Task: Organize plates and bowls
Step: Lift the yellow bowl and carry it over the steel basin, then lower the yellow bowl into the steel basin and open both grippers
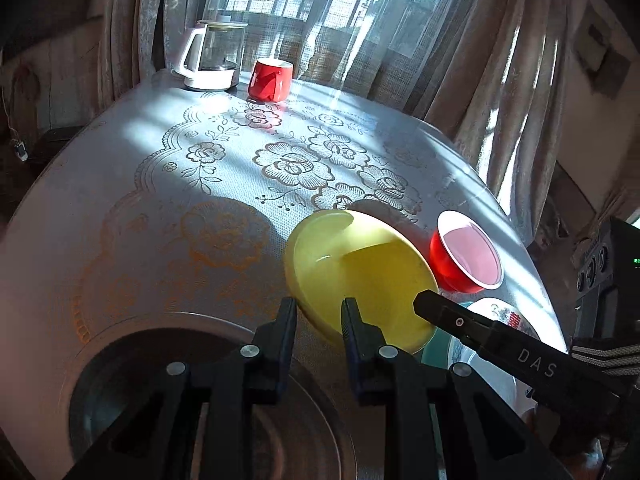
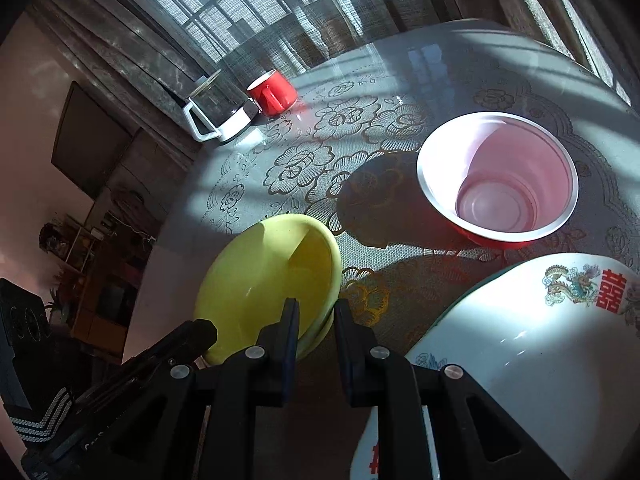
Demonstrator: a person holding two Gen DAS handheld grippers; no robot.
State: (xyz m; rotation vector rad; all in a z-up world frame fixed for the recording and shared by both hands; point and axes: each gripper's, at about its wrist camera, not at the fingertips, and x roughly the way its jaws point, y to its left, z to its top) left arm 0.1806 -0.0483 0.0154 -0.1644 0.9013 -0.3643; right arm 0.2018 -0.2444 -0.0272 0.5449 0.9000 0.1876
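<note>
A shallow yellow bowl (image 1: 360, 264) hangs tilted over the table, gripped from both sides. In the left wrist view my left gripper (image 1: 319, 309) is shut on its near rim. My right gripper (image 1: 424, 302) reaches in from the right onto the opposite rim. In the right wrist view the right gripper (image 2: 316, 309) is shut on the yellow bowl's (image 2: 264, 272) edge, and the left gripper (image 2: 202, 332) pinches the lower left rim. A red bowl (image 2: 496, 176) with a pale pink inside stands upright behind, beside a white plate (image 2: 520, 340) with a dragon print.
A large grey metal dish (image 1: 120, 344) lies under my left gripper. At the far side of the floral table (image 1: 160, 184) stand a red mug (image 1: 270, 80) and a glass kettle (image 1: 212, 60). Curtains hang behind. The table edge curves close on the right.
</note>
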